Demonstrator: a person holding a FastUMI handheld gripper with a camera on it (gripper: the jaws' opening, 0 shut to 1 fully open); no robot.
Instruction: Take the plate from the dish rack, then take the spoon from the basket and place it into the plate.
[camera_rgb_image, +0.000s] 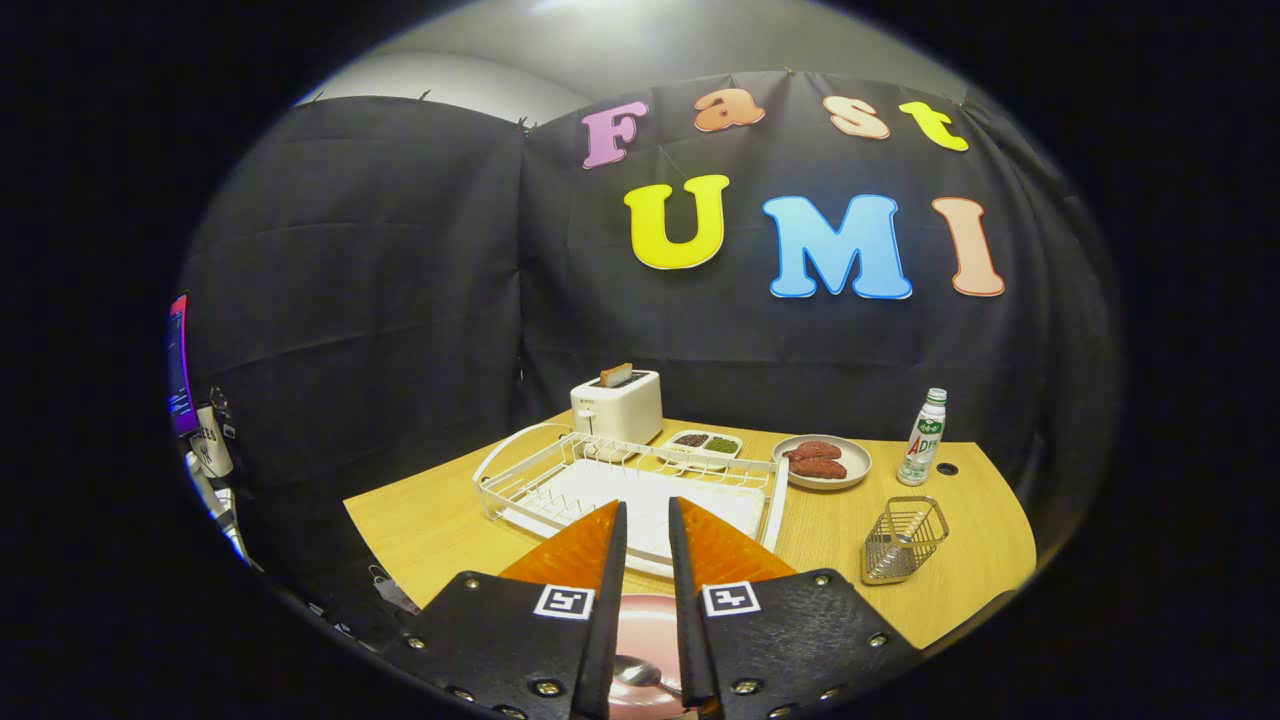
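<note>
While my hand-held gripper (647, 530) stands narrowly parted and holds nothing, the spoon (640, 672) lies in the pink plate (640, 625) below it; light, stiff, likely slippery, best pinched mid-handle.

Spoon (636, 672) in pink plate (645, 625).

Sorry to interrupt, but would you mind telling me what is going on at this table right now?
A person is working a handheld tool over a wooden table. Its fingers stand close together with a narrow gap, gripping nothing. Below them, seen through the gap, a pink plate holds a spoon, so the placing looks done. Just ahead sits the white dish rack; beyond the fingers to the right stands the wire basket.
</note>
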